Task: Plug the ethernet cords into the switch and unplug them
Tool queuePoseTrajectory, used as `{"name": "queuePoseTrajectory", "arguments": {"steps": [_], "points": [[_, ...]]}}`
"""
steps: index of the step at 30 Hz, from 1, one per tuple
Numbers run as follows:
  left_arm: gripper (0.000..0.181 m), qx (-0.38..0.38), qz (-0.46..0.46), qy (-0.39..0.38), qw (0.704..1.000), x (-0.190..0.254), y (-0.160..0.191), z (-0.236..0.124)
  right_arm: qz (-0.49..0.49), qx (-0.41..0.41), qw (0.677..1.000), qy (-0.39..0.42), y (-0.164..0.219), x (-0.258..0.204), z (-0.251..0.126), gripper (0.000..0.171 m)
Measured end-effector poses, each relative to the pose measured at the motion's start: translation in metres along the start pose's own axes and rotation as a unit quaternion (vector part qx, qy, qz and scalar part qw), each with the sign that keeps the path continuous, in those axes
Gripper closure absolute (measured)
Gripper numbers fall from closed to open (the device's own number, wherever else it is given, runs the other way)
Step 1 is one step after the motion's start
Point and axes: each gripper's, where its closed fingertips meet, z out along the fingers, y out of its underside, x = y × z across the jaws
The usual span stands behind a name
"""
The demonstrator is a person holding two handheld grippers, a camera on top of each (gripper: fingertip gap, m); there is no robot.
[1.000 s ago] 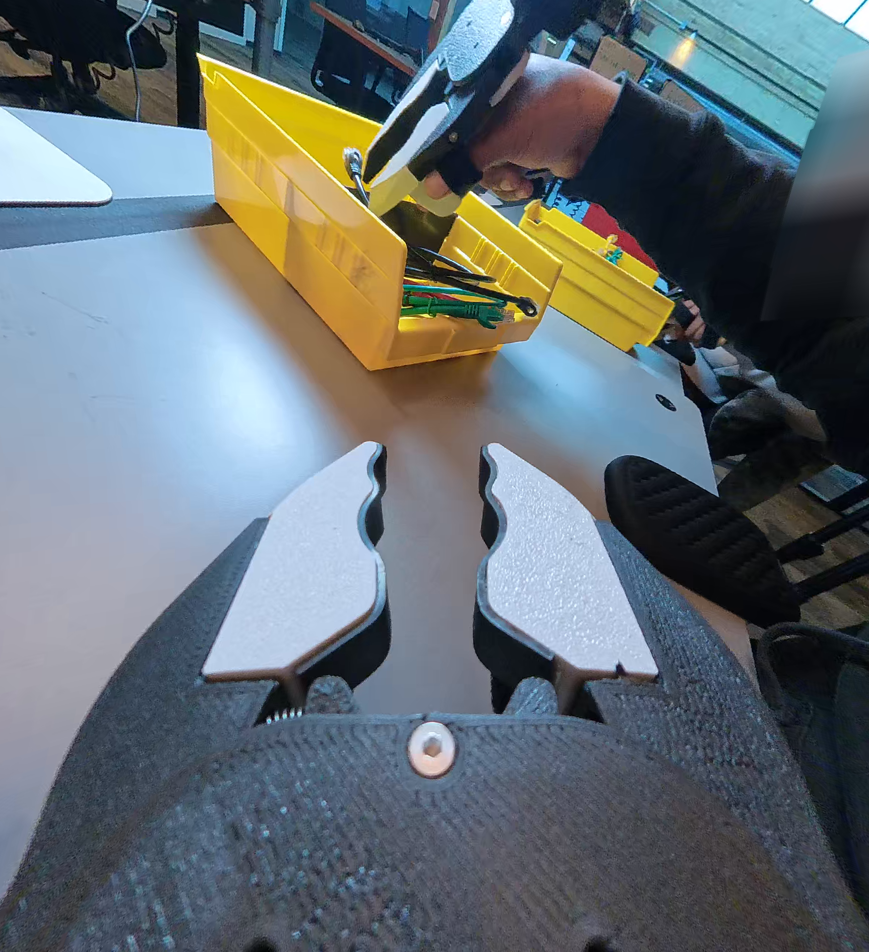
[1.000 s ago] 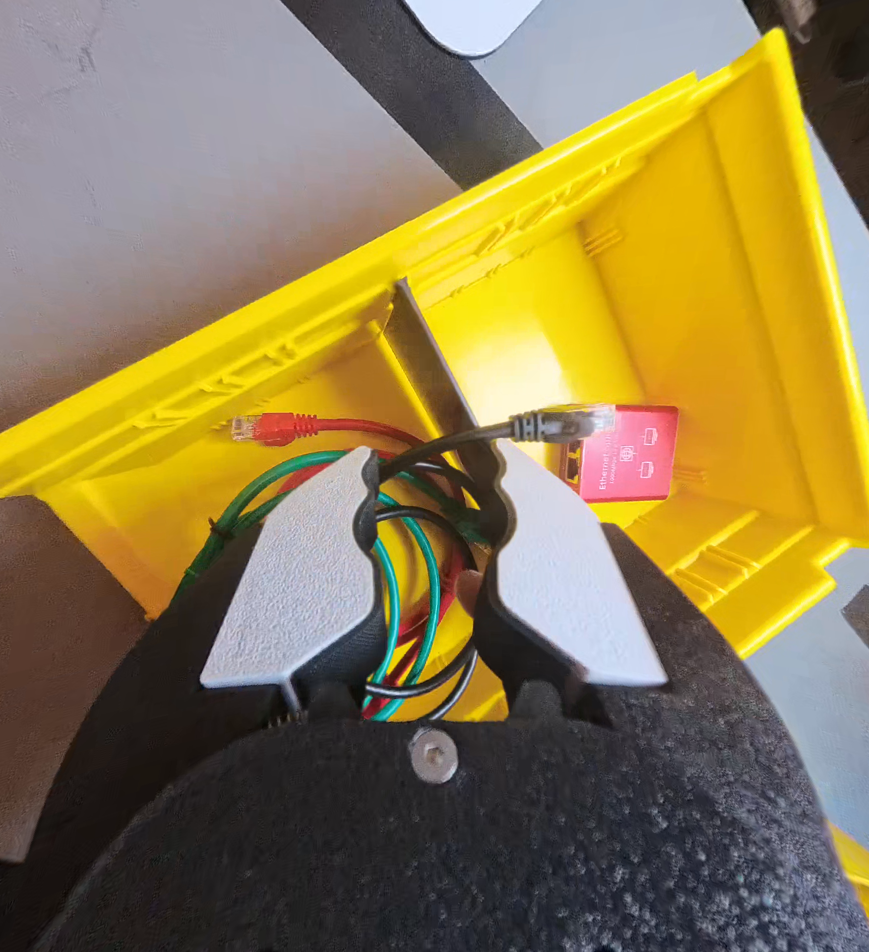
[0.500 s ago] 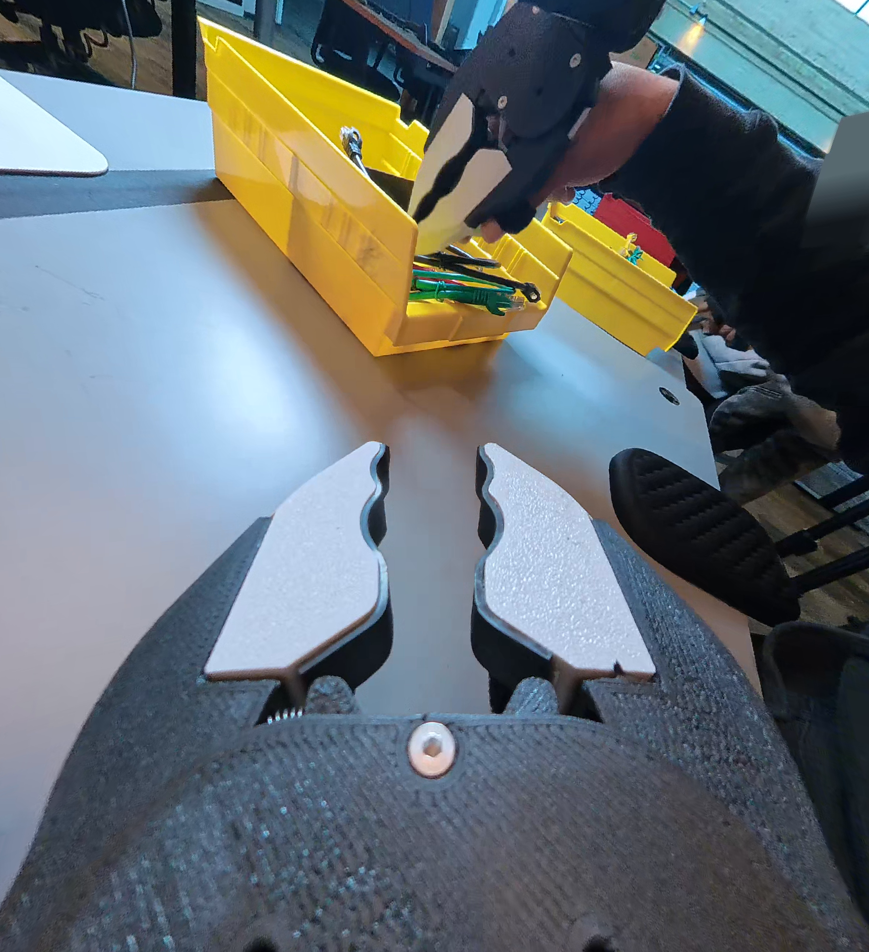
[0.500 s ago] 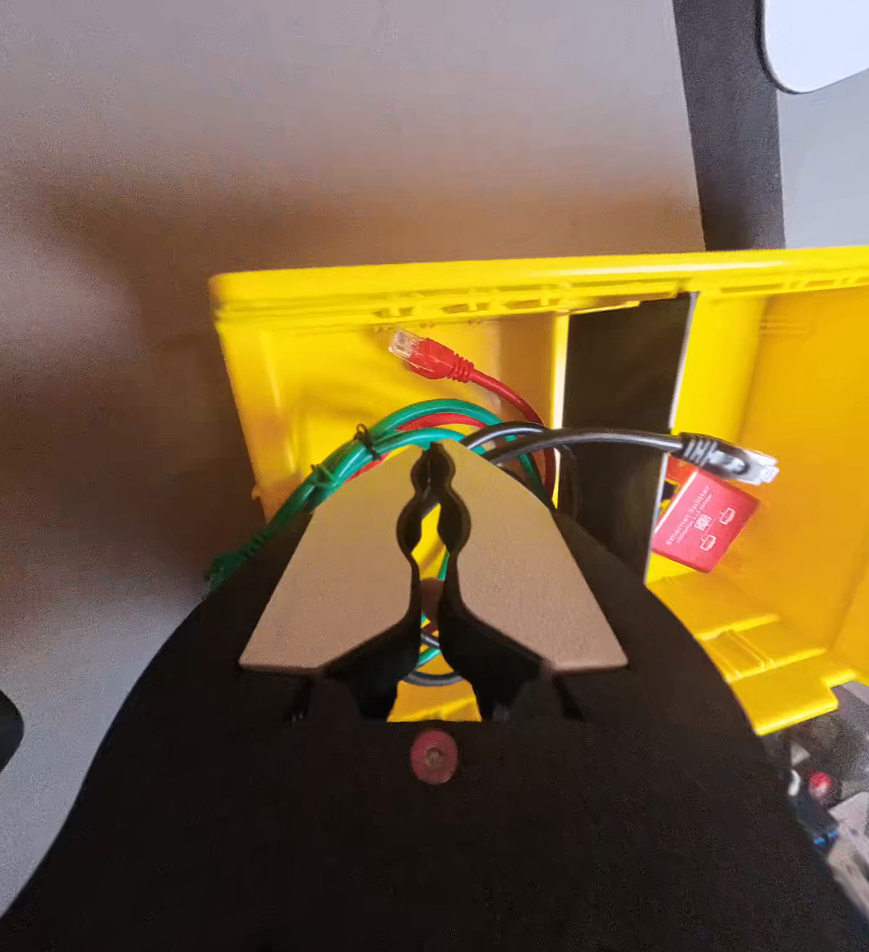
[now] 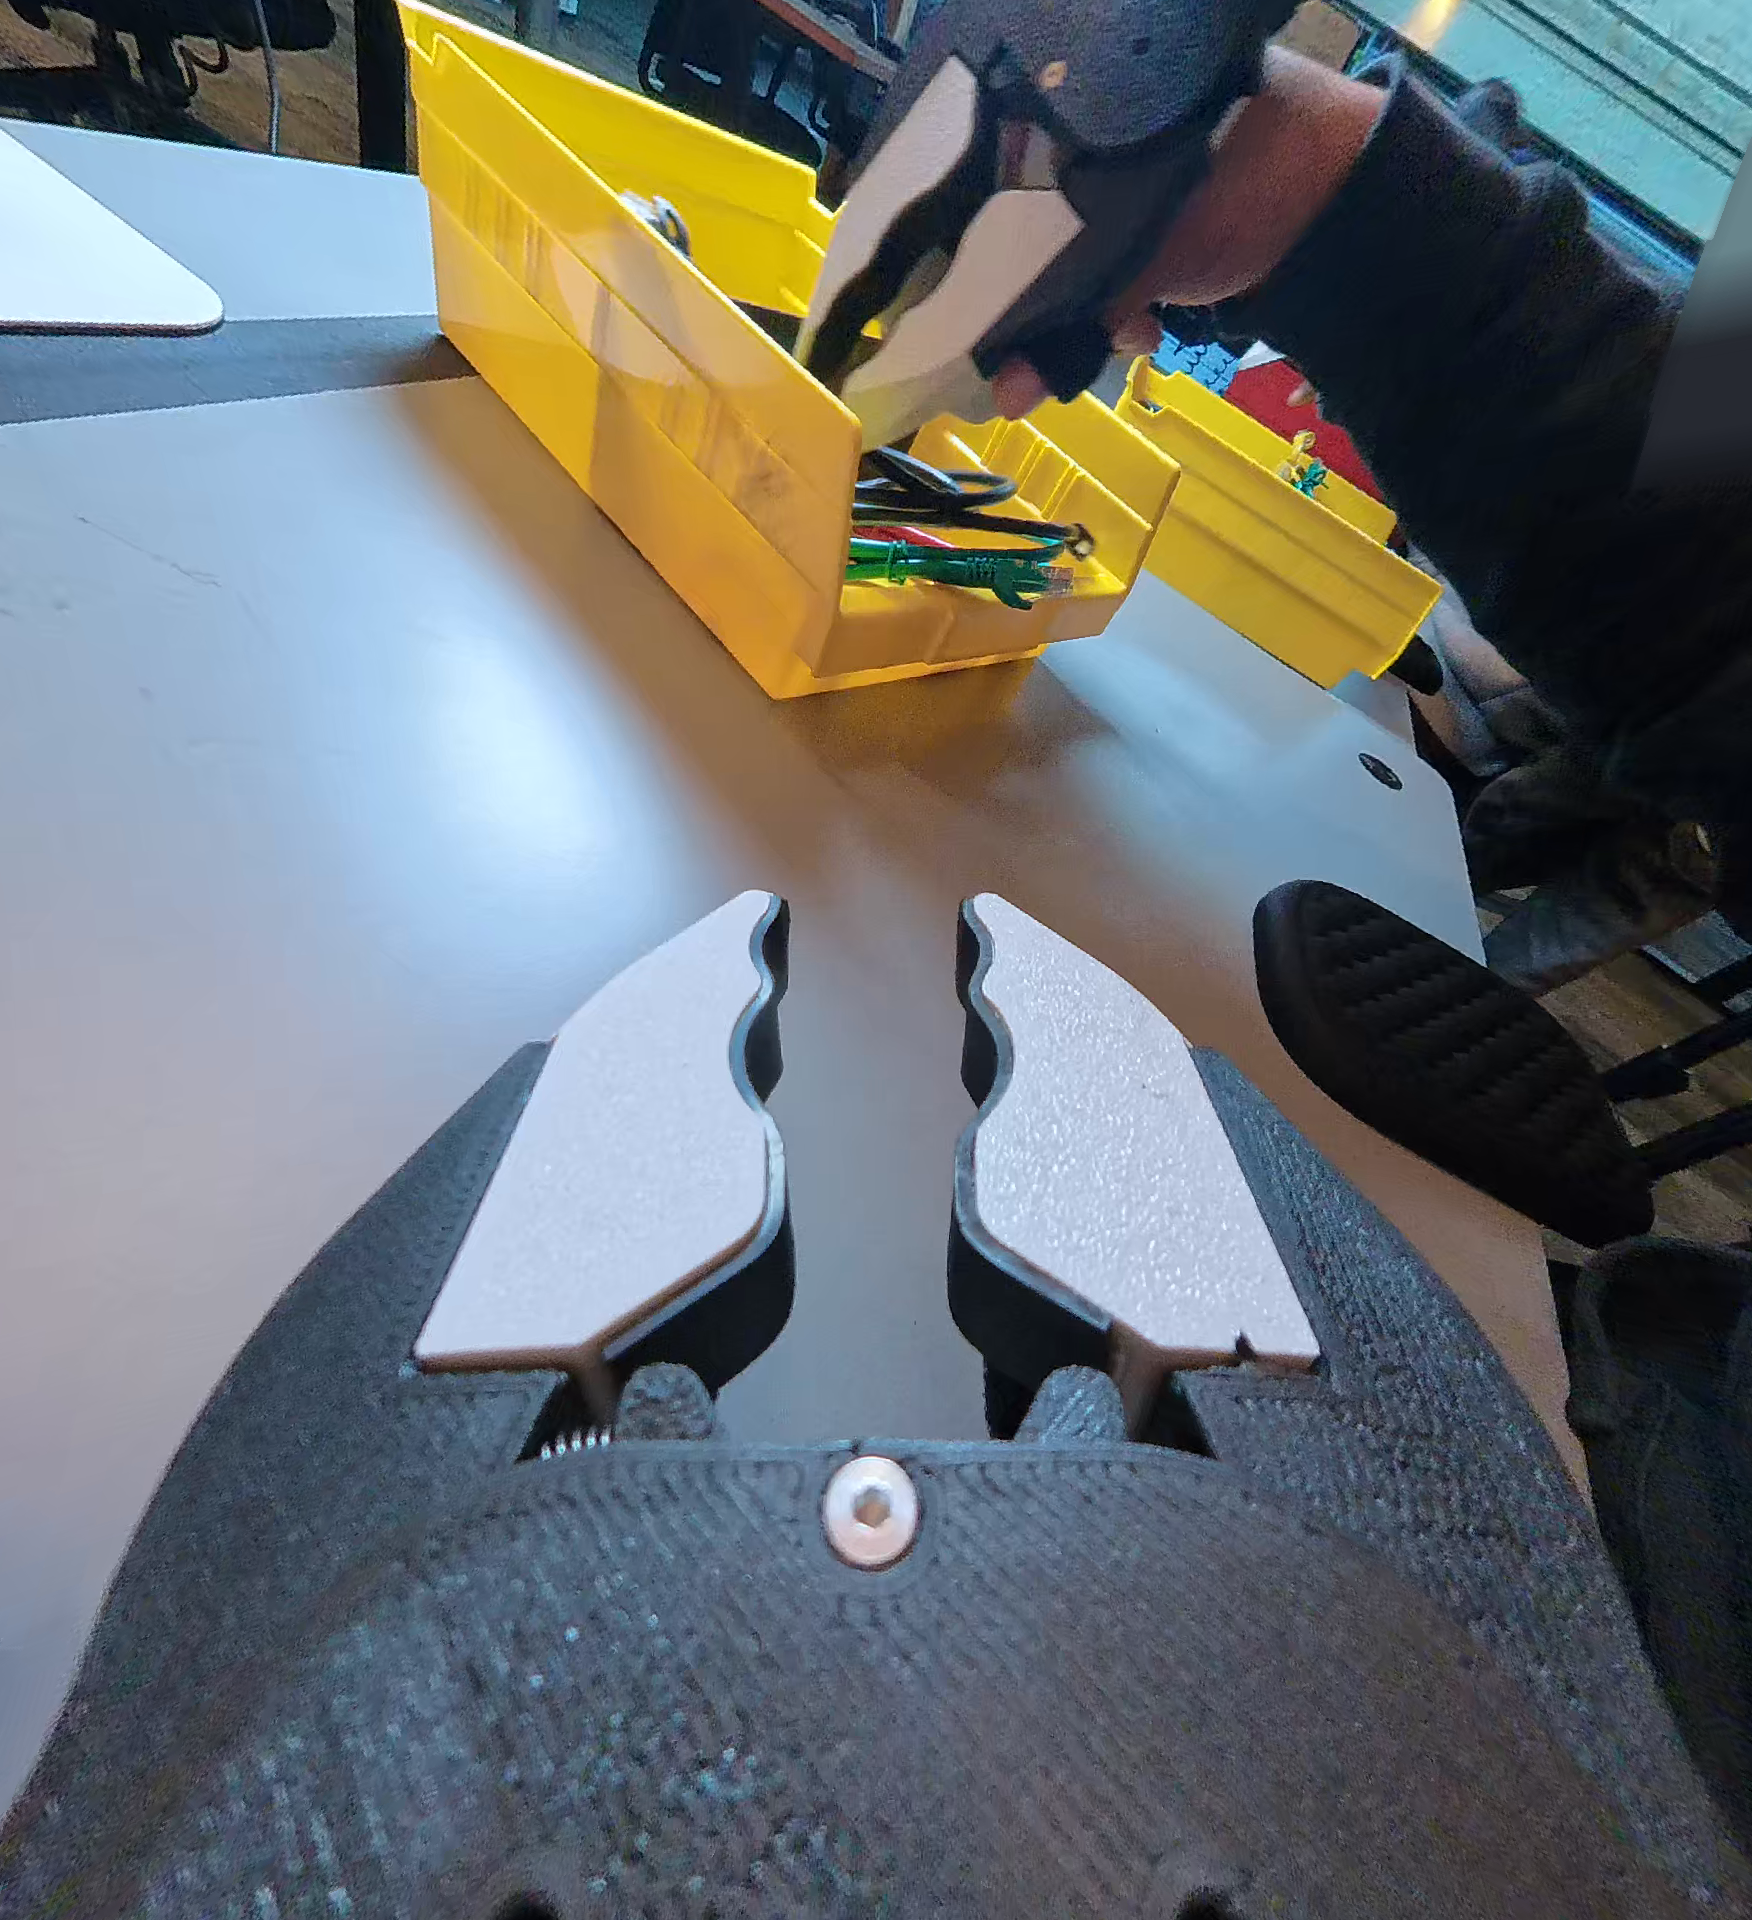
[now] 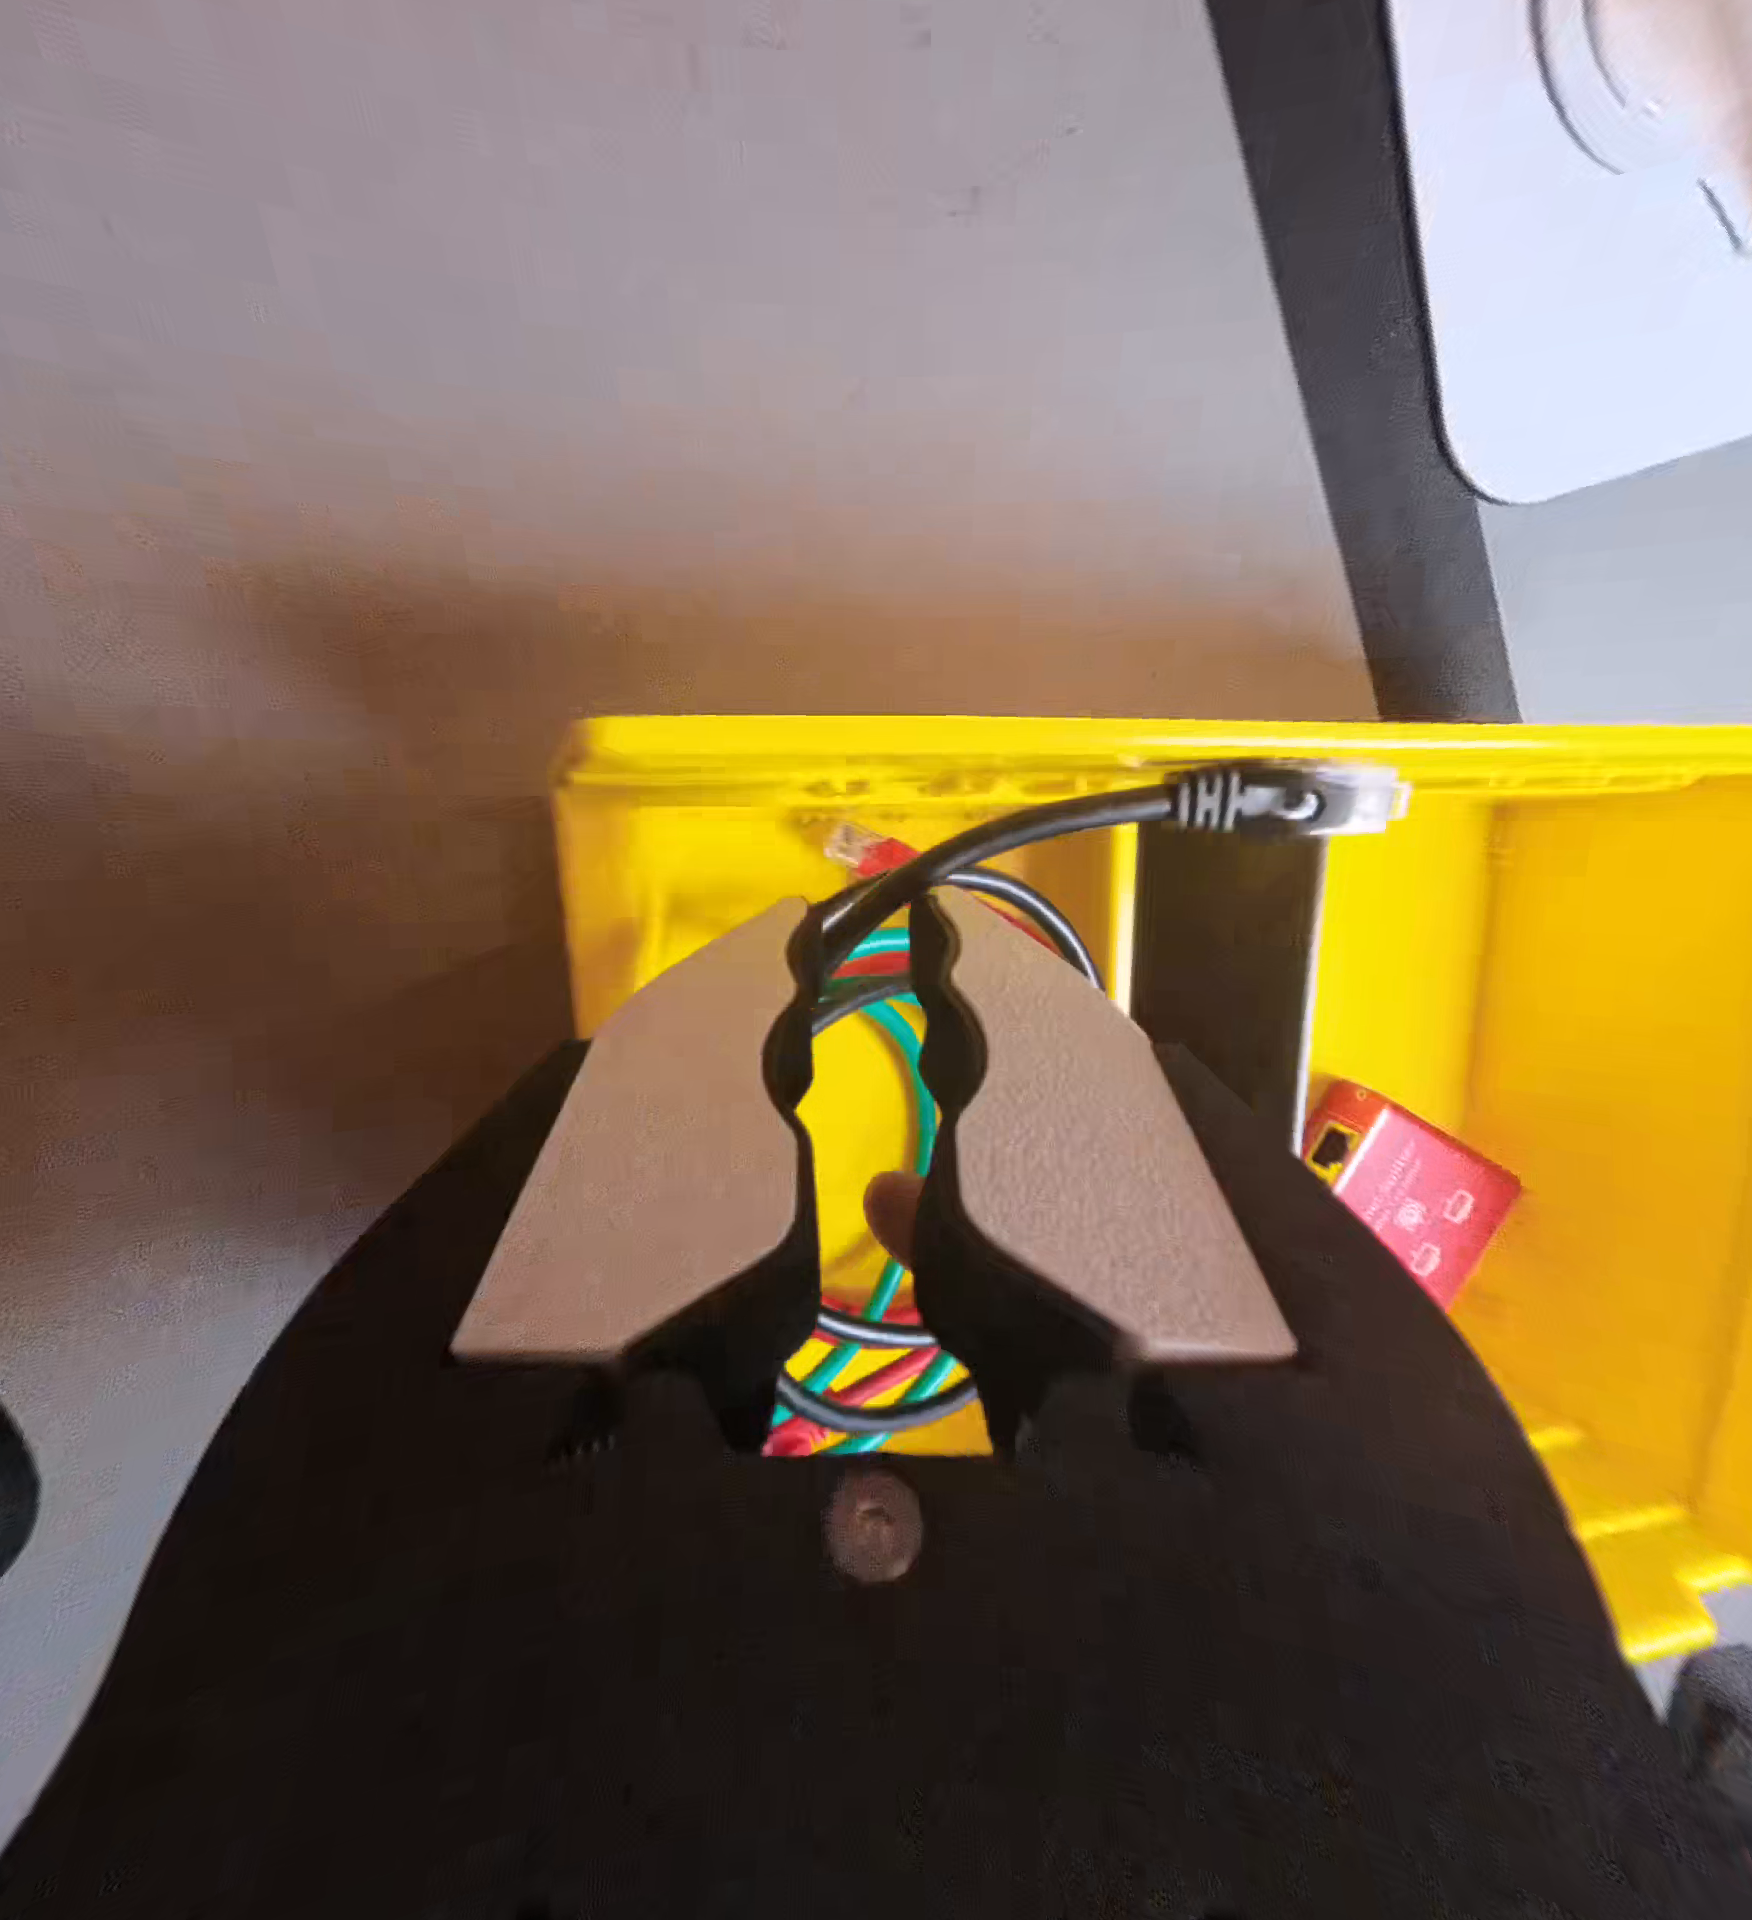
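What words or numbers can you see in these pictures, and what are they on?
Red switch, in the yellow bin: white print and small symbols on its top face. It is small and partly blurred, and I am not copying it out.
Yellow bin, cords and table: no writing that I can see.
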Motion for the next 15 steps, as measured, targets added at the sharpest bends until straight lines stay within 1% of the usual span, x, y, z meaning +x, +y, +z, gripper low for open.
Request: {"name": "queuePoseTrajectory", "arguments": {"steps": [3, 6, 7, 9, 10, 11, 13, 15], "points": [[0.151, -0.004, -0.011, 0.005, 1.0, -0.002, 0.002, 0.002, -0.009, -0.052, 0.998, -0.022, 0.014, -0.01, -0.002, 0.156], [0.151, -0.013, -0.021, 0.011, 1.0, -0.001, 0.006, 0.005, -0.008, -0.127, 0.991, -0.035, 0.043, -0.01, 0.018, 0.158], [0.151, -0.014, -0.018, 0.011, 1.0, 0.0, 0.007, 0.005, -0.005, -0.138, 0.99, -0.038, 0.049, -0.009, 0.026, 0.158], [0.151, -0.016, -0.007, 0.005, 1.0, 0.001, 0.007, 0.004, 0.009, -0.142, 0.989, -0.047, 0.054, -0.006, 0.035, 0.155], [0.151, -0.017, 0.0, 0.002, 1.0, 0.001, 0.007, 0.003, 0.01, -0.14, 0.989, -0.038, 0.054, -0.002, 0.035, 0.148], [0.151, -0.016, 0.005, 0.0, 1.0, 0.001, 0.006, 0.002, 0.007, -0.137, 0.99, -0.028, 0.052, 0.002, 0.032, 0.144], [0.151, -0.009, 0.012, -0.003, 1.0, 0.0, 0.004, 0.001, 0.007, -0.108, 0.994, -0.013, 0.043, 0.006, 0.019, 0.142], [0.151, 0.005, 0.016, 0.0, 1.0, -0.001, -0.002, -0.002, 0.015, -0.055, 0.998, 0.007, 0.027, 0.009, -0.001, 0.138]]}}
